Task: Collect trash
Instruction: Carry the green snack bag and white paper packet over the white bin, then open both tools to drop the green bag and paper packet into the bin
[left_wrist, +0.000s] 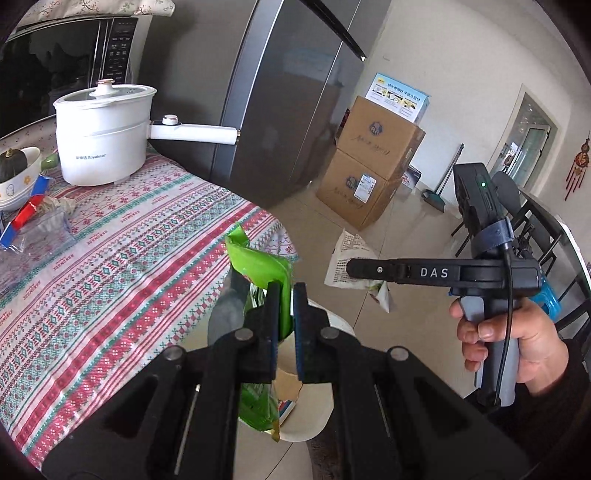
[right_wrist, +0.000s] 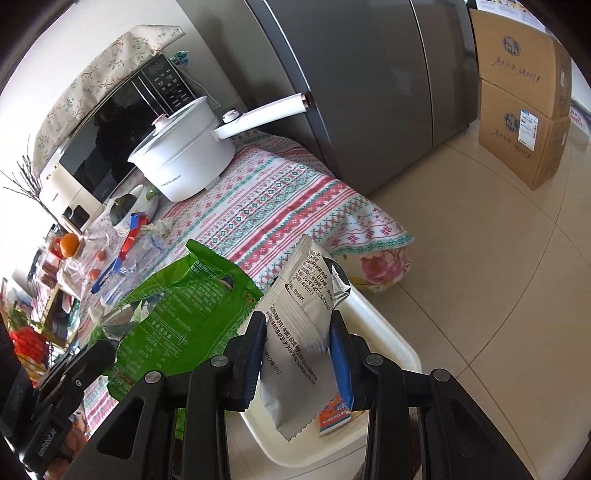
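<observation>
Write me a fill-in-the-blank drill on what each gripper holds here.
1. The left gripper is shut on a crinkled ____ plastic wrapper.
2. The right gripper pinches a grey-white printed ____.
3. Both wrappers hang over a white plastic ____.
4. The white lidded cooking pot stands on the patterned ____.

Missing: green; sachet; bin; tablecloth

Table under a patterned cloth, tiled floor beside it

We see the tablecloth bearing a white electric pot, a bowl holding a squash, and what may be clear plastic wrapping; stacked cardboard boxes stand on the floor.
</observation>
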